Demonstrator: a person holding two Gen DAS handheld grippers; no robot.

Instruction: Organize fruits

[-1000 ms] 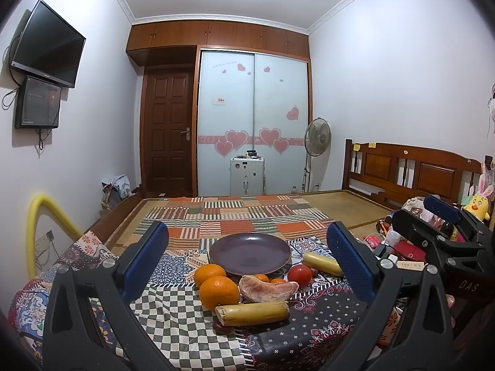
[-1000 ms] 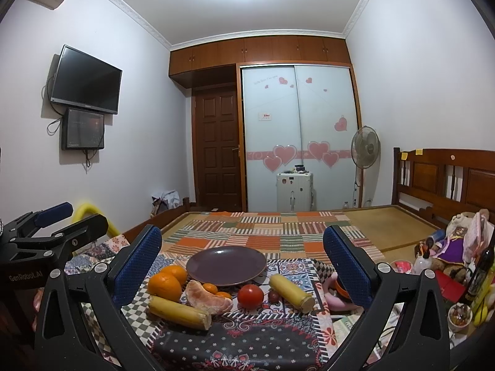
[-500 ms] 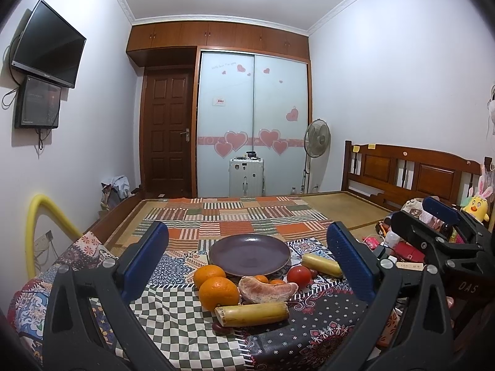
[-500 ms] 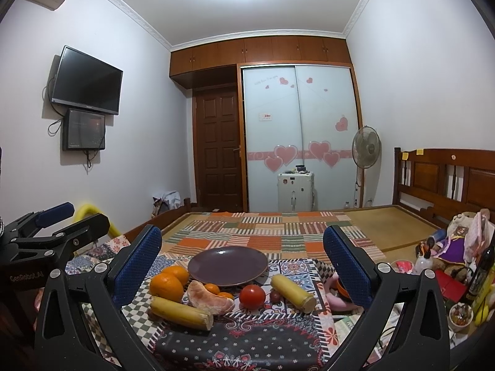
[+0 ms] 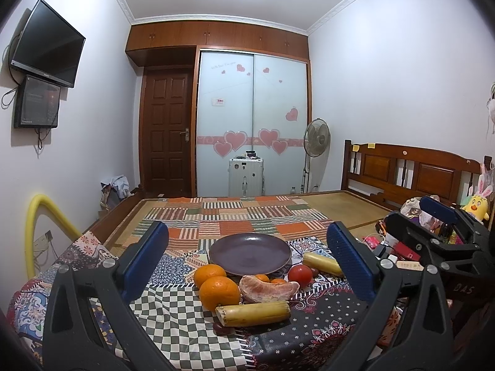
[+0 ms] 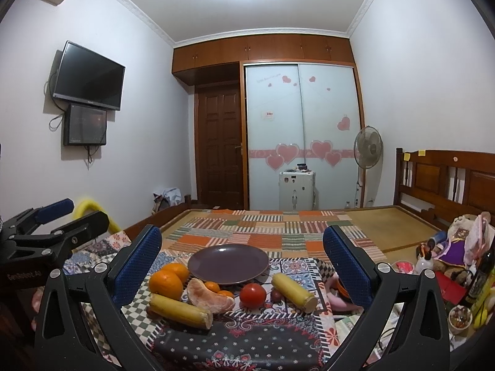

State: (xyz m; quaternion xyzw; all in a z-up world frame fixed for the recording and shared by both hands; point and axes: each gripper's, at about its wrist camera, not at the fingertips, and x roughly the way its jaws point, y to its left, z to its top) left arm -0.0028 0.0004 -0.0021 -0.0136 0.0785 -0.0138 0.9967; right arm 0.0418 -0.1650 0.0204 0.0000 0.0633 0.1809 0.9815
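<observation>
1. Low in the middle of the left wrist frame I see the purple plate (image 5: 250, 253) on a patterned cloth (image 5: 173, 334). Nothing lies on the plate.
2. My left gripper (image 5: 247, 261) has its blue fingers (image 5: 145, 259) wide apart. They hold nothing. The fruit shows in the gap between them.
3. My right gripper (image 6: 242, 266) is also spread wide, and its blue fingers (image 6: 346, 266) hold nothing.
4. Two oranges (image 5: 219, 291) sit just left of the plate's near edge. They touch each other.
5. A peeled citrus piece (image 5: 268, 289) lies right of the front orange. Small orange fruits (image 5: 263, 277) peek out behind it.
6. A yellow stick of fruit (image 5: 253, 313) lies flat at the very front, just below the orange and the peeled piece. I cannot tell what fruit it is.
7. A red tomato (image 5: 300, 274) sits right of the peeled piece, near the plate's edge.
8. A second yellow stick (image 5: 321, 262) lies right of the tomato, by the right finger in the frame.
9. From the right wrist frame, I see the same things: plate (image 6: 228, 262), oranges (image 6: 165, 283), peeled piece (image 6: 210, 300), tomato (image 6: 252, 295) and both sticks (image 6: 181, 310).
10. At the right edge of the left frame the other gripper shows, dark with a blue tip.
11. Behind the cloth is a bed with a patchwork blanket (image 5: 235, 216).
</observation>
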